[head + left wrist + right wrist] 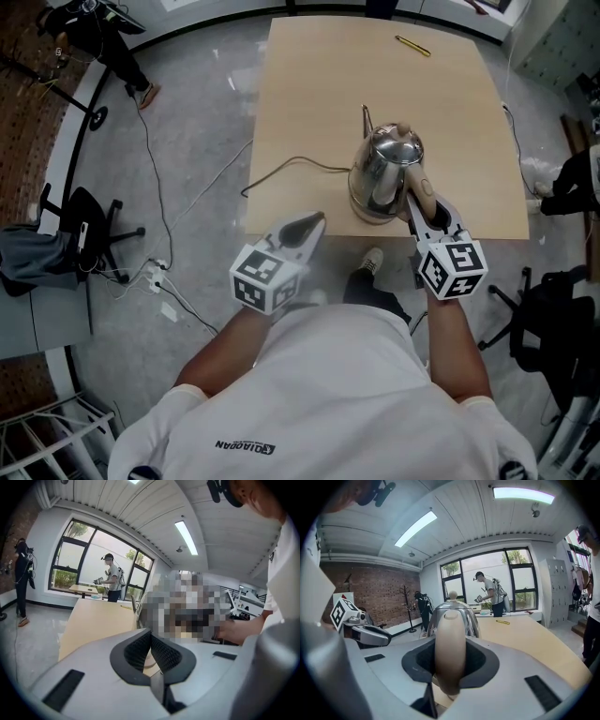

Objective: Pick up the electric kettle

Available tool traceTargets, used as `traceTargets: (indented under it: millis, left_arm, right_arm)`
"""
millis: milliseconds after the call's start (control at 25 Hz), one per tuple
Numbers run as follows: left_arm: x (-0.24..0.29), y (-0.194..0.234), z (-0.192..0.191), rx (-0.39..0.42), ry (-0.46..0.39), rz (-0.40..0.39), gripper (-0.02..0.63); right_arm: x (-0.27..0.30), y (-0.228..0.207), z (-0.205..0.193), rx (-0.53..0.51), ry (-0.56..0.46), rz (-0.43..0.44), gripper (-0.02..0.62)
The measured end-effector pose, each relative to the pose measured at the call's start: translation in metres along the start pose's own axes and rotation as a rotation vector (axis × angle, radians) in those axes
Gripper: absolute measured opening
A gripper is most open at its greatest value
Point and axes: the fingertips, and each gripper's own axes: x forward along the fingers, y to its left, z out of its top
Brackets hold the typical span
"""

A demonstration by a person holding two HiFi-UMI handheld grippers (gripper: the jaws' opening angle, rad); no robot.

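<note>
**Tool state.** The left tool (310,225) is nearest, off the near edge of the surface (309,84). Its jaws are together with nothing between them. The right tool (422,208) stands about half open, and its pads clamp the beige handle (450,653) of the electric kettle (386,169).

**Task item.** The kettle sits at the near right of the surface, with its spout (367,120) pointing far. A cord (291,169) runs from its left side off the near-left edge. Whether its bottom touches the surface cannot be determined.

**Container.** The lid (451,603) is seated on the kettle, so the contents are not visible.

**Hazards.**
- The grip acts on the handle alone, and the smooth, rounded handle could rotate or slide between the pads.
- The steel body hangs beyond the jaws. A quick lift could swing it, and any water could leave the spout.
- The cord could drag or snag if it is attached.

**Far zone.** A yellow pen (412,45) lies well apart.
</note>
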Motion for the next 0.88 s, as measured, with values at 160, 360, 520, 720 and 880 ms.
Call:
traceTargets:
  millis: [160,360,520,720,880]
  left_arm:
    - [-0.019,-0.009,-0.002,0.003,-0.017,-0.019,-0.005]
    - [-0.036,-0.024,-0.011,0.013,-0.011,-0.061,-0.005]
    - [-0.041,-0.037,-0.015,0.027,-0.013,-0.084,-0.005]
    - [-0.044,-0.053,-0.014,0.040,-0.032,-0.081,-0.005]
    - [-0.047,-0.066,-0.014,0.040,-0.044,-0.060,-0.005]
  right_arm:
    - [-0.023,0.019,0.000,0.004,-0.013,-0.010,0.101]
    - [-0.051,0.039,-0.005,0.037,-0.022,-0.031,0.101]
    - [-0.070,0.048,-0.009,0.056,-0.029,-0.039,0.101]
    - [-0.088,0.047,-0.014,0.077,-0.020,-0.012,0.101]
    - [-0.104,0.046,-0.013,0.088,-0.033,0.018,0.101]
